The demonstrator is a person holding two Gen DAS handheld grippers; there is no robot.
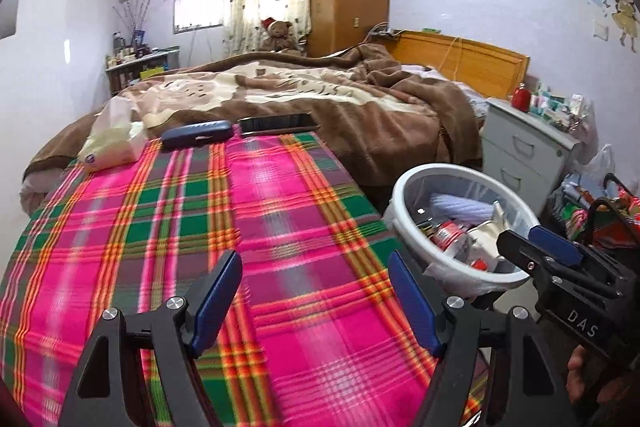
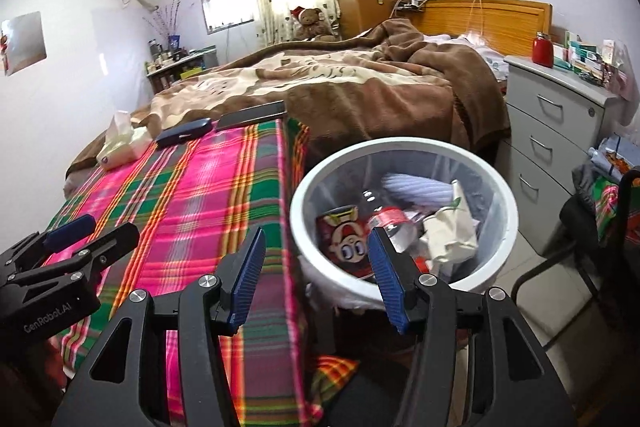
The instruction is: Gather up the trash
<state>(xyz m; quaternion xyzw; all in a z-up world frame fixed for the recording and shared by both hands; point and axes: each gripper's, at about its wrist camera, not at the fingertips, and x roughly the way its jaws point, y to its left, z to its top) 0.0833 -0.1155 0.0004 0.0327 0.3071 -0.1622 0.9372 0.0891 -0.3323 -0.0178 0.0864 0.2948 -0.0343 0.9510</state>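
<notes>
Saw both grippers empty. Left gripper (image 1: 316, 291): fingers spread wide over the plaid blanket (image 1: 200, 227), nothing between them. Right gripper (image 2: 316, 275): fingers parted about halfway, hovering at the near rim of the white bin (image 2: 400, 147), holding nothing. Bin stood on the floor just right of the bed, between it and the grey drawers (image 2: 560, 131), already holding a red wrapper (image 2: 344, 239), crumpled paper (image 2: 452, 231) and a bottle. Found no loose trash near either gripper. Far along the blanket lay a tissue pack (image 1: 108, 147), a blue case (image 1: 196, 135) and a dark phone-like slab (image 1: 276, 125), long axes running left to right, nearer the left gripper. Open blanket offered clear room between.
</notes>
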